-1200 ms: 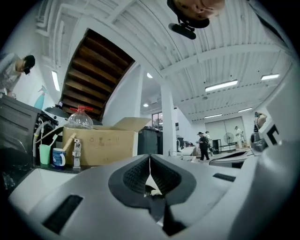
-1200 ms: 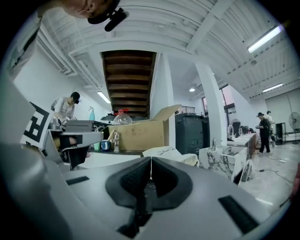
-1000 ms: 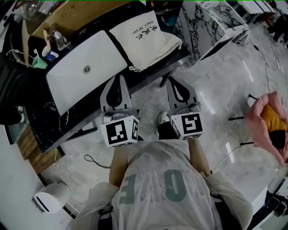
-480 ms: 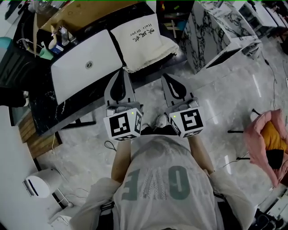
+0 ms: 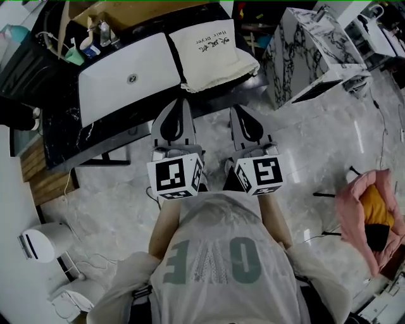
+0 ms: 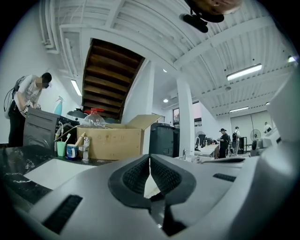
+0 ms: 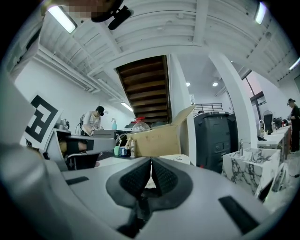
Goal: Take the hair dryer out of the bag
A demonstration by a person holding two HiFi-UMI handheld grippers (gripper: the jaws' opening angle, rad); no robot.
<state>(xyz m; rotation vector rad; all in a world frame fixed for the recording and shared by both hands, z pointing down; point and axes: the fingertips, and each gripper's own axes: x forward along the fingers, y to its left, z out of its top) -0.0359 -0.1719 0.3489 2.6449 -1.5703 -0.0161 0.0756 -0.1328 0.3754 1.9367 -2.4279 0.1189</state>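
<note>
A cream cloth drawstring bag (image 5: 212, 54) with dark print lies on the dark marble table (image 5: 60, 133), at its right end; whatever it contains is hidden. The same bag shows as a pale sliver (image 6: 150, 185) past the left jaws and as a cream edge (image 7: 176, 159) past the right jaws. My left gripper (image 5: 179, 106) and right gripper (image 5: 239, 114) are held level, side by side, short of the table's near edge and pointing at the bag. Both are shut with nothing between the pads.
A white flat panel (image 5: 130, 76) lies on the table left of the bag. A cardboard box (image 5: 120, 11), bottles and cups (image 5: 95, 41) stand behind. A marble-patterned block (image 5: 316, 54) stands right of the table. A pink bag (image 5: 370, 221) sits on the floor, far right.
Both grippers have come forward toward the table's edge and the bag, the left more than the right. Their jaws stayed shut and empty. The bag has not moved.
</note>
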